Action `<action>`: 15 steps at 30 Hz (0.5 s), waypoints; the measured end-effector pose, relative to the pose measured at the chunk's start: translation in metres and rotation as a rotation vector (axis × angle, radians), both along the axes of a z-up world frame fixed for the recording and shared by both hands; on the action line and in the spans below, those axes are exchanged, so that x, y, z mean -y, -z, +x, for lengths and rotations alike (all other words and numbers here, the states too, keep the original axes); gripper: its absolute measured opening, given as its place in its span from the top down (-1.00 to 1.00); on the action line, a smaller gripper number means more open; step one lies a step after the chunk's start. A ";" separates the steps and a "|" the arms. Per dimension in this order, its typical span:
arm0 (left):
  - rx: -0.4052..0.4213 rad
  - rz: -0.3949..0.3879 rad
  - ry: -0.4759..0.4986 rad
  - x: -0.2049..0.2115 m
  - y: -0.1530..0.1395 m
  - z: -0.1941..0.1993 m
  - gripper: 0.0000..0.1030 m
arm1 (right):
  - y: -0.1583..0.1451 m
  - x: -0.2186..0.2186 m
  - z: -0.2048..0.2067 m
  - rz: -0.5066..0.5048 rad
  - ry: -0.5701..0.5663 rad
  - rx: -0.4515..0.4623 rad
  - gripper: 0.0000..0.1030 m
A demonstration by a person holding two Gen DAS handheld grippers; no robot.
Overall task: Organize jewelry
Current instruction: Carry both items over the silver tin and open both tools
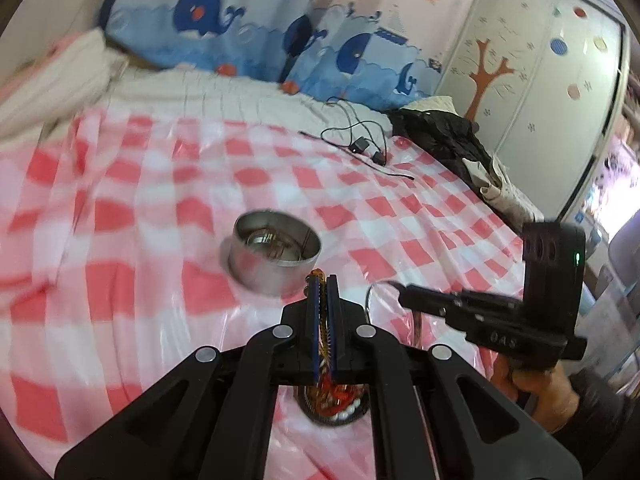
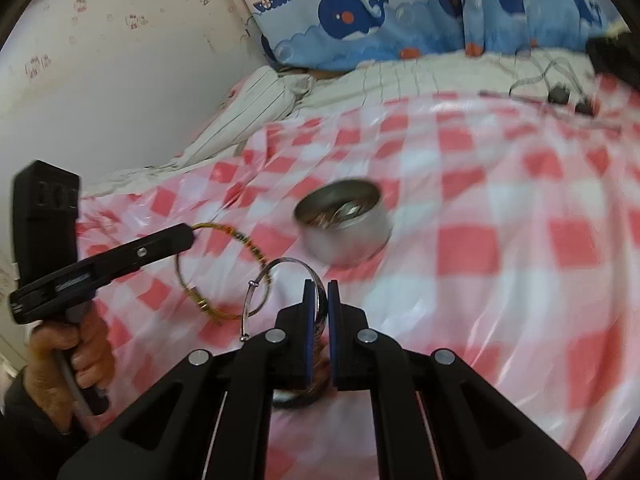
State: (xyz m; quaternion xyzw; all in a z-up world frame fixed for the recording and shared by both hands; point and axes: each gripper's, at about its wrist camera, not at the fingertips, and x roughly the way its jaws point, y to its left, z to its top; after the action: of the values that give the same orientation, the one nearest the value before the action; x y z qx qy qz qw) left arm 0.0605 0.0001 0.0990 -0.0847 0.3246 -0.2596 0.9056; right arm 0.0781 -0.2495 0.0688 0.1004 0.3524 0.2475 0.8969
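A round silver tin [image 1: 275, 249] with metal jewelry inside stands on the pink checked cloth; it also shows in the right wrist view [image 2: 344, 220]. My left gripper [image 1: 323, 280] is shut on a gold bangle [image 2: 236, 236], held above the cloth just short of the tin. My right gripper [image 2: 319, 285] is shut on a silver bangle [image 2: 260, 284], also held up near the tin. In the left wrist view the right gripper [image 1: 404, 294] is to the right with the silver bangle [image 1: 370, 296] at its tip. A dark container of red and white beads [image 1: 336, 404] sits below my left gripper.
The pink checked plastic cloth [image 1: 160, 184] covers a bed. Black cables with a charger [image 1: 360, 144] lie at the far side. Dark clothing [image 1: 448, 132] is piled at the far right. Whale-print pillows [image 1: 248, 36] and a wardrobe [image 1: 532, 80] stand behind.
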 end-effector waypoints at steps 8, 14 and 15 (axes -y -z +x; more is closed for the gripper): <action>0.035 0.017 0.014 0.016 -0.009 0.033 0.94 | -0.015 0.008 0.042 -0.032 0.055 0.040 0.87; 0.027 -0.002 0.017 0.019 -0.006 0.064 0.94 | -0.011 -0.009 0.073 -0.059 0.051 0.045 0.87; 0.026 -0.002 0.016 0.020 -0.004 0.067 0.94 | -0.010 -0.011 0.077 -0.062 0.052 0.045 0.87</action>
State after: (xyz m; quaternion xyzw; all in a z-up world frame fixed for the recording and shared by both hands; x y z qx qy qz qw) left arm 0.1275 -0.0199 0.1033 -0.0798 0.3130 -0.2682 0.9076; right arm 0.1548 -0.2388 0.0788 0.0760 0.3372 0.2151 0.9134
